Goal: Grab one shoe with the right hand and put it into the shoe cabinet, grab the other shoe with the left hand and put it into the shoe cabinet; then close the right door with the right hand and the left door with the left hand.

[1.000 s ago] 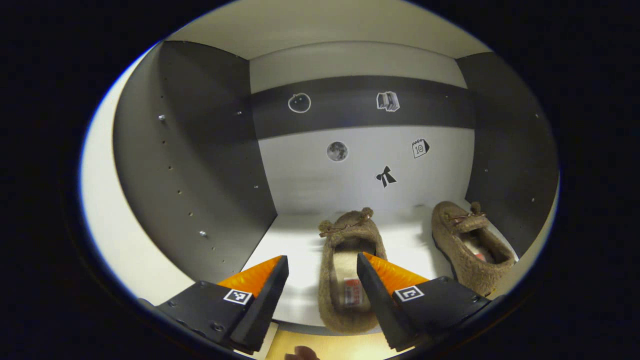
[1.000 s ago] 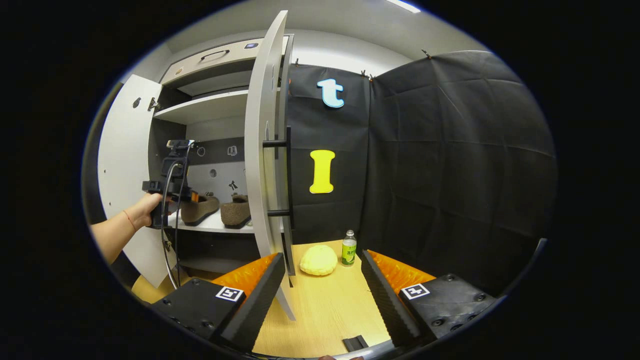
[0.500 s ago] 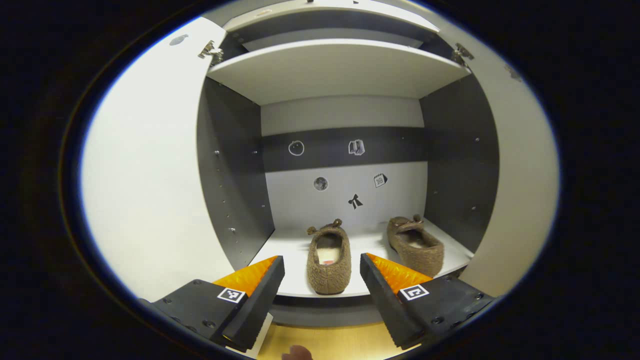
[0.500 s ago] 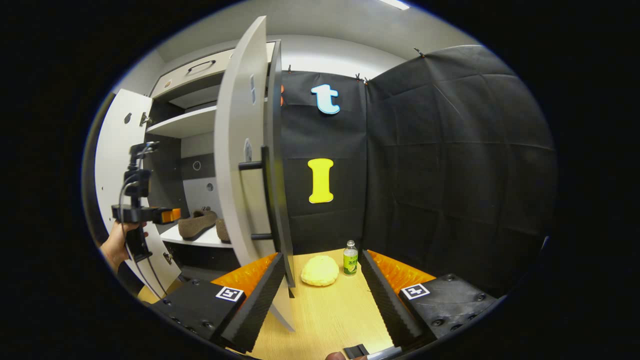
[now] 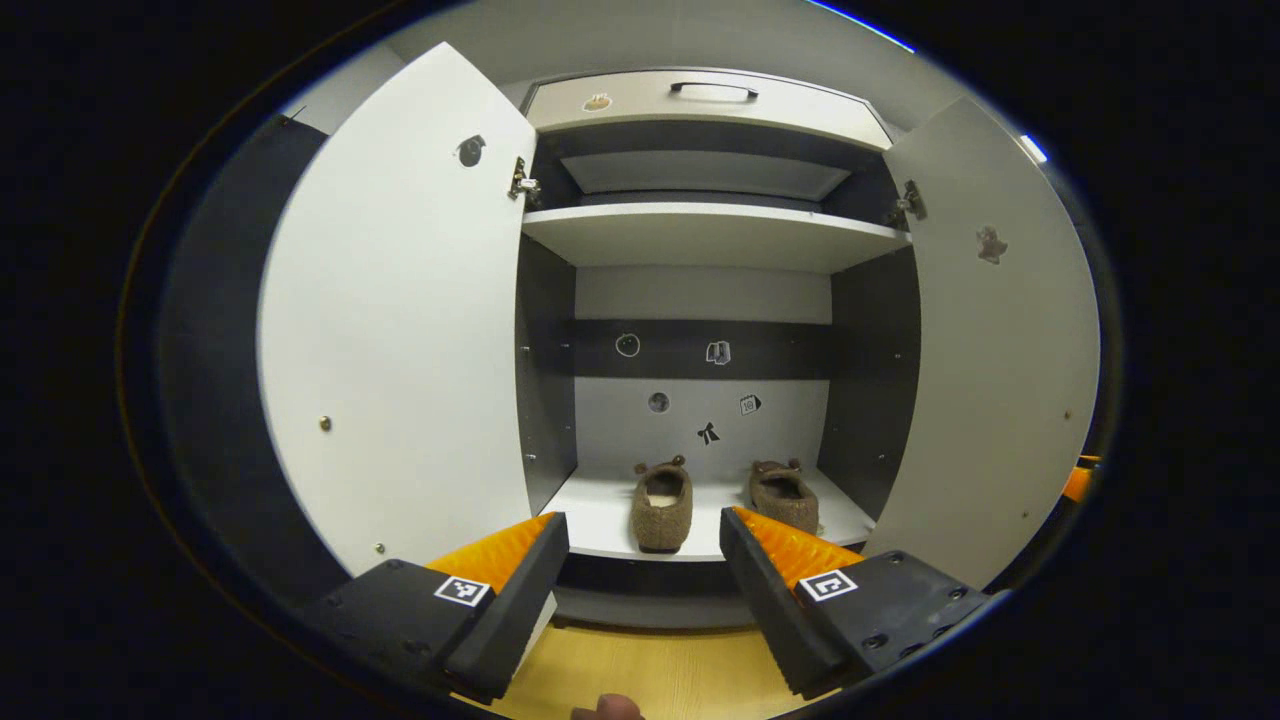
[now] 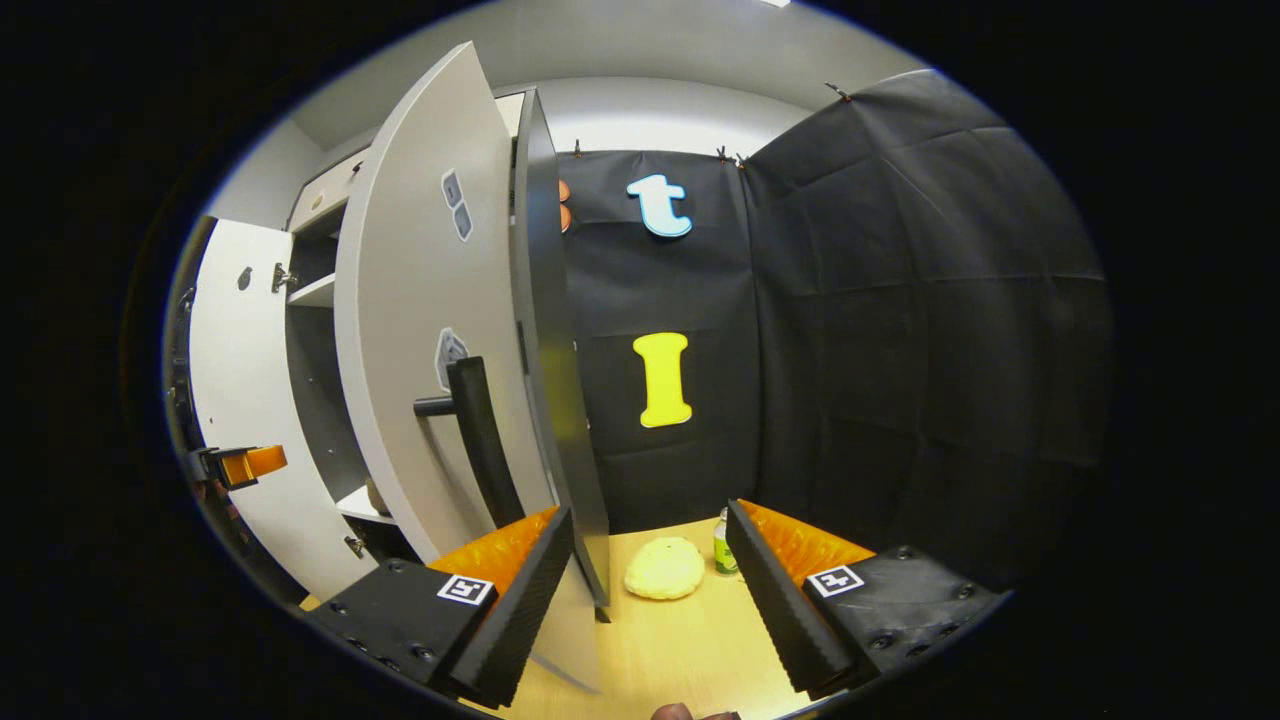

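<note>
Left gripper (image 5: pixel 640 570) backed away, fingers released; both shoes (image 5: pixel 662 492) inside shoe cabinet (image 5: pixel 700 232)

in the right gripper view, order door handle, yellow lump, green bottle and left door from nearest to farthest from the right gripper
1. Door handle, on the right door, just above the left jaw.
2. Yellow lump and green bottle, side by side on the floor ahead between the jaws; too close to call.
3. Left door, far left, beyond the right door.
</note>
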